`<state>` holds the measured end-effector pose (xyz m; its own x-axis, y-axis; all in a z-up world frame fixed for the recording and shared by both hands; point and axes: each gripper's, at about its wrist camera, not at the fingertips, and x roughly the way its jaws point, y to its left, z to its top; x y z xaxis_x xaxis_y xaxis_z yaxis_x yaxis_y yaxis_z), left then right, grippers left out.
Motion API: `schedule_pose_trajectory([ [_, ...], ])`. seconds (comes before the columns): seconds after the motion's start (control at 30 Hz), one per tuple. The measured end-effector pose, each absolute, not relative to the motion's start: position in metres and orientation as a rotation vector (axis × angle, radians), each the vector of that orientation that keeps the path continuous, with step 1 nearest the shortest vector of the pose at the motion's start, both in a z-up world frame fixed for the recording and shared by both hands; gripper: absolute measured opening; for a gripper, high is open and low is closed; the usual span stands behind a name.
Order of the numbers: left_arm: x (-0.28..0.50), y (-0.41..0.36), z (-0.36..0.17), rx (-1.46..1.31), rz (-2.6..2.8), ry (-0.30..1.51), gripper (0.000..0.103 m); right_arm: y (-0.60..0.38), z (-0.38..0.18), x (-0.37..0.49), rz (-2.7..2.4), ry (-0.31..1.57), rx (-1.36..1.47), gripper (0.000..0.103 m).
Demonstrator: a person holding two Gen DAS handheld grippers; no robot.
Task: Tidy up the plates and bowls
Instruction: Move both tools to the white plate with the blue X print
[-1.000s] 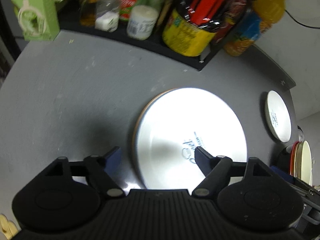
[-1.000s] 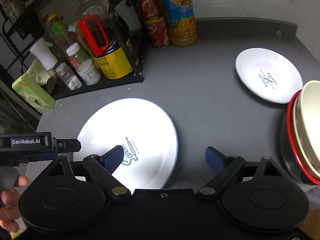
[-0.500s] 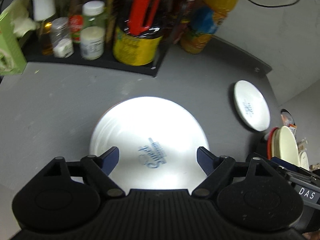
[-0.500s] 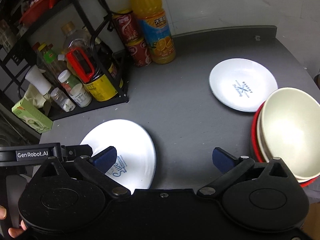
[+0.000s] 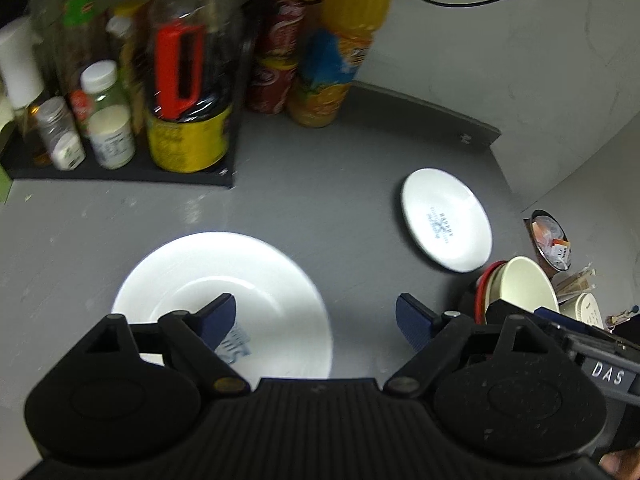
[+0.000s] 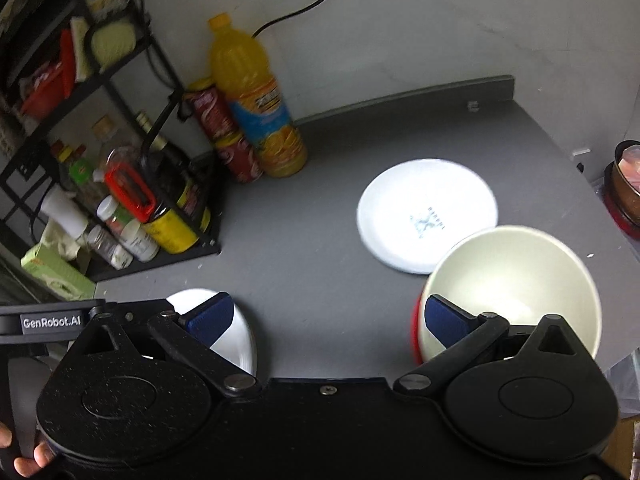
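Observation:
A large white plate (image 5: 248,280) with blue lettering lies on the grey table, brightly lit; in the right wrist view only its edge (image 6: 240,340) shows. My left gripper (image 5: 316,316) hovers above its right part, jaws opening, nothing between them. A smaller white plate (image 5: 446,220) (image 6: 428,216) lies toward the table's far right. Beside it stands a cream bowl (image 6: 516,284) (image 5: 524,284) nested in a red bowl (image 5: 482,280). My right gripper (image 6: 326,318) is open and empty, its right finger in front of the cream bowl.
A black rack (image 6: 120,184) with sauce bottles and jars fills the back left. Red cans (image 6: 236,152) and an orange juice bottle (image 6: 256,100) stand against the wall. A green carton (image 6: 56,268) sits at the left edge. A container (image 6: 626,184) sits beyond the table's right side.
Both grippers have pulled back and risen, so the large plate looks smaller and sits lower left. The small plate and nested bowls have come further into view. Both sets of jaws stand wider.

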<state>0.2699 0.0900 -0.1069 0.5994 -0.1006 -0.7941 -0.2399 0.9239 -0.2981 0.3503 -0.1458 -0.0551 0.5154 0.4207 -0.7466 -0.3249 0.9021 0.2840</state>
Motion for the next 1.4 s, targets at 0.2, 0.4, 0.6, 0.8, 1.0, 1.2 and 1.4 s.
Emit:
schedule_pose_trajectory([
  [0.2,0.291,0.066,-0.1,-0.403,0.056,0.923,0.095,-0.17,-0.051,0.371,0.449,0.921,0.122,0.103],
  [0.4,0.315,0.043,-0.093,-0.402,0.055,0.913,0.096,-0.19,-0.049,0.397,0.45,0.915,0.119,0.103],
  [0.6,0.341,0.03,-0.092,-0.431,0.076,0.917,0.096,-0.206,-0.052,0.425,0.45,0.923,0.114,0.103],
  [0.8,0.367,0.017,-0.095,-0.444,0.095,0.92,0.096,-0.22,-0.057,0.454,0.476,0.93,0.12,0.103],
  [1.0,0.393,0.006,-0.104,-0.469,0.125,0.911,0.096,-0.231,-0.066,0.486,0.5,0.946,0.098,0.103],
  [1.2,0.418,-0.002,-0.116,-0.499,0.164,0.911,0.095,-0.238,-0.08,0.516,0.51,0.96,0.051,0.101],
  [1.4,0.44,-0.006,-0.134,-0.547,0.2,0.926,0.093,-0.238,-0.098,0.548,0.524,1.007,0.033,0.09],
])
